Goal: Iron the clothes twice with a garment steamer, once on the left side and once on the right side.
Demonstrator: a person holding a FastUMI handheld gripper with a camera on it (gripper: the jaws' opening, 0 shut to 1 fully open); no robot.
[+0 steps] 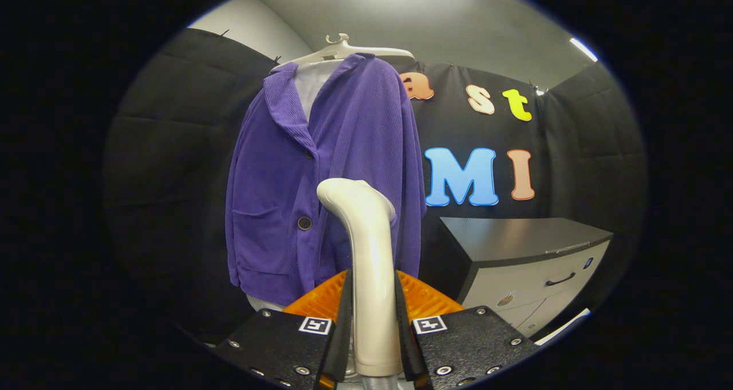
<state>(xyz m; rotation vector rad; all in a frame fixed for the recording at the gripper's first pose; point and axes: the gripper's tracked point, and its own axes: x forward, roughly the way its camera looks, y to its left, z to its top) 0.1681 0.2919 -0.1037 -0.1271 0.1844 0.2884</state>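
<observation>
Fingers point(372, 344) are clamping the garment steamer point(369, 264) by its upright handle, aiming its head at the purple jacket point(343, 166) hanging at twelve o'clock on a hanger point(343, 49), likely for a steaming pass.

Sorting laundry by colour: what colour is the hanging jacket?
Purple, ribbed; gripper view. Jacket.

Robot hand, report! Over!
Fingers shut on steamer. Steamer head up at purple jacket on hanger. Nothing between them.
</observation>
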